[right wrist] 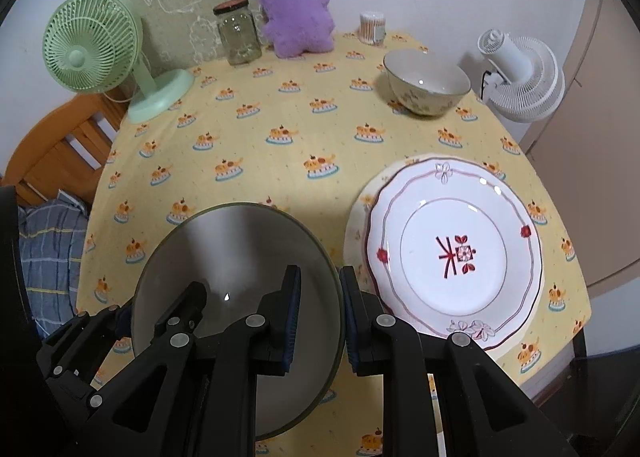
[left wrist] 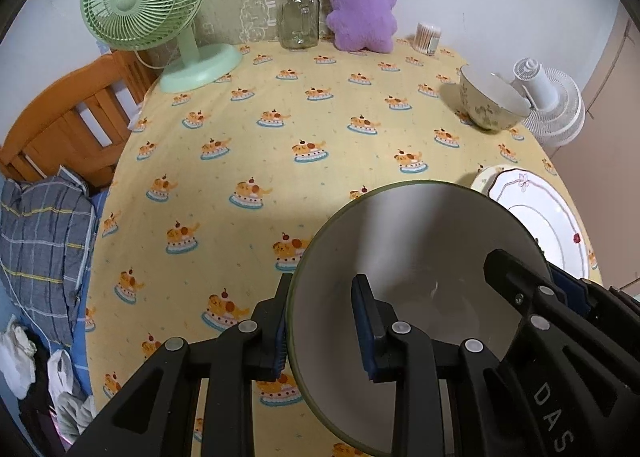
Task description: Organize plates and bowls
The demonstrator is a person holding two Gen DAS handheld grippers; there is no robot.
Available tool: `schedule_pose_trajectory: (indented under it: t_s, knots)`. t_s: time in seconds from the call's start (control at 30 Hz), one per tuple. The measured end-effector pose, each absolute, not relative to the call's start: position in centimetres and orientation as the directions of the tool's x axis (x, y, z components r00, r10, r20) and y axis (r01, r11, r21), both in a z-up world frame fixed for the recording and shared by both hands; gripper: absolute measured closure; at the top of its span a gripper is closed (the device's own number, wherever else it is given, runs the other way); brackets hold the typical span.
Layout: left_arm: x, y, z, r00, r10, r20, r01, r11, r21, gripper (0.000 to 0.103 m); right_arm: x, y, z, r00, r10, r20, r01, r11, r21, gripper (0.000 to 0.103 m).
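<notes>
2 bowls and a stack of 2 plates on the yellow cloth.

The grey bowl [right wrist: 240,297] with a thin green rim sits upright and empty at the near edge, its wall between the fingers of both grippers on opposite sides. Just right of it lies a white plate [right wrist: 454,253] with a scalloped red-lined rim and red flower motif, stacked on a cream plate [right wrist: 354,235] that peeks out at the left. Farther back stands a cream floral bowl [right wrist: 426,82], upright and empty.
</notes>
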State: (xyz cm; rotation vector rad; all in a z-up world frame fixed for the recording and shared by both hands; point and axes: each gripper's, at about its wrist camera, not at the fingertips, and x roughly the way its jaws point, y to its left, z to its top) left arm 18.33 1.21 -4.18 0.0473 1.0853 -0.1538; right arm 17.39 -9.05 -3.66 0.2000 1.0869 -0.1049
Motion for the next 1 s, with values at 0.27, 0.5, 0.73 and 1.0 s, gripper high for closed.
schedule_pose_trajectory:
  t_s: [0.27, 0.5, 0.73, 1.0]
  knots:
    - [18.2, 1.8, -4.4, 0.446, -0.099, -0.890, 0.143, 0.989, -0.038, 0.076, 17.4, -8.7, -4.1, 0.448, 0.022, -0.894, 0.182, 0.977, 0.115, 0.080]
    - [18.5, 2.3, -5.0, 0.434, -0.101, -0.895, 0.134, 0.990, -0.046, 0.076, 17.7, -7.9, -4.4, 0.442, 0.017, -0.897, 0.170, 0.980, 0.103, 0.080]
    - [18.6, 2.0, -6.0, 0.407, -0.124, -0.905, 0.141, 0.987, -0.072, 0.076, 17.8, -8.1, -5.2, 0.420, -0.006, -0.907, 0.177, 0.981, 0.076, 0.080]
    - [18.8, 1.8, -6.8, 0.393, -0.144, -0.908, 0.144, 0.985, -0.094, 0.076, 18.1, -8.3, -5.7, 0.413, -0.035, -0.910, 0.179, 0.983, 0.043, 0.080]
